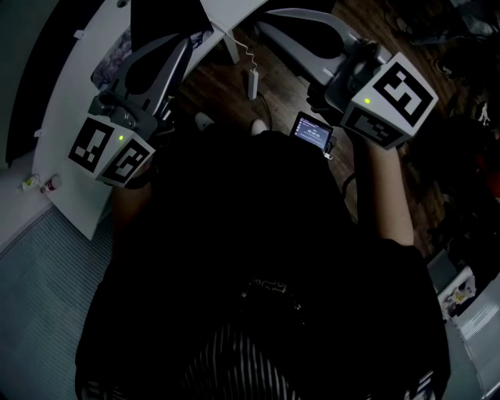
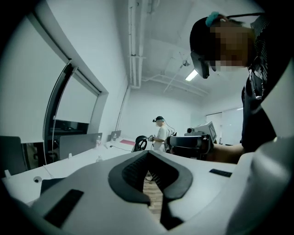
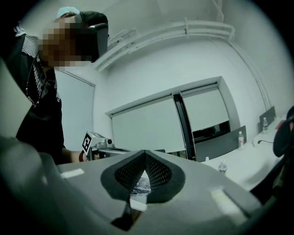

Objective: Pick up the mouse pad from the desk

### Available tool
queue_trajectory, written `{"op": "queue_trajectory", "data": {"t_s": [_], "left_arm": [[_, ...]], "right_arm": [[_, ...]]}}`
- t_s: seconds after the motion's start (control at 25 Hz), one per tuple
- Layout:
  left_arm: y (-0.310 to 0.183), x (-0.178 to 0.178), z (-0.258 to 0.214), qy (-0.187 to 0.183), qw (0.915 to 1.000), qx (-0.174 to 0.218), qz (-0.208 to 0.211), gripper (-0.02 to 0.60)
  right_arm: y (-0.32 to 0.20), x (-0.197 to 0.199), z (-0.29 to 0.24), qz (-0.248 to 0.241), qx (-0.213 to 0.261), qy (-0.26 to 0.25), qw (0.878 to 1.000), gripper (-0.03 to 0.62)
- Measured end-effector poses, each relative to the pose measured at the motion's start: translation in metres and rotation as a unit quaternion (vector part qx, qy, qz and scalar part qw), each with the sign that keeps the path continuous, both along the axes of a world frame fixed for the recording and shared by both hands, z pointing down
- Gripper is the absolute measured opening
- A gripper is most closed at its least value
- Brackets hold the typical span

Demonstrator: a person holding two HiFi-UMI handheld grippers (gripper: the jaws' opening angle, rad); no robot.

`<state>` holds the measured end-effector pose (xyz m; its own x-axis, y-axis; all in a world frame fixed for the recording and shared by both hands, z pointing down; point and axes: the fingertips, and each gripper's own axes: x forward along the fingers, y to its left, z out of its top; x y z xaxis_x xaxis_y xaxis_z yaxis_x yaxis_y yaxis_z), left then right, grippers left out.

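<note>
The mouse pad (image 1: 112,56), a printed picture pad, lies on the white desk (image 1: 66,117) at the upper left of the head view. A strip of it (image 3: 140,186) shows through the gap behind the jaws in the right gripper view. My left gripper (image 1: 185,44) is held in the air beside the desk edge, its jaw tips (image 2: 148,152) meeting, with nothing between them. My right gripper (image 1: 262,20) hangs over the wooden floor to the right, jaws (image 3: 145,151) together and empty. Neither gripper touches the pad.
A small device with a lit screen (image 1: 312,131) sits at my waist. A white adapter and cable (image 1: 252,78) lie on the floor by the desk leg (image 1: 231,48). Small bottles (image 1: 39,183) stand at the far left. Another person (image 2: 161,133) stands across the room.
</note>
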<state>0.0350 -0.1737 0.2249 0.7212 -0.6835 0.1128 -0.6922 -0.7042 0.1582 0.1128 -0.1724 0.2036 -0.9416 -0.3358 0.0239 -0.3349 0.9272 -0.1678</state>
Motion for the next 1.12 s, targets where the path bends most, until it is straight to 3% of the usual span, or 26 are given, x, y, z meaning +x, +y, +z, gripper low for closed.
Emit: {"op": "queue_trajectory", "data": {"t_s": [0.32, 0.8, 1.12], "left_arm": [[-0.068, -0.025, -0.005, 0.019, 0.9988, -0.015, 0.042, 0.008], [-0.099, -0.136, -0.003, 0.030, 0.9992, -0.021, 0.015, 0.008], [-0.095, -0.213, 0.011, 0.055, 0.9977, -0.036, -0.012, 0.008]], "right_arm": [[-0.063, -0.019, -0.020, 0.049, -0.010, 0.008, 0.999, 0.003], [-0.094, -0.131, -0.015, 0.010, -0.025, 0.037, 0.999, 0.003], [-0.106, -0.219, -0.008, -0.027, -0.036, 0.058, 0.997, 0.003]]}}
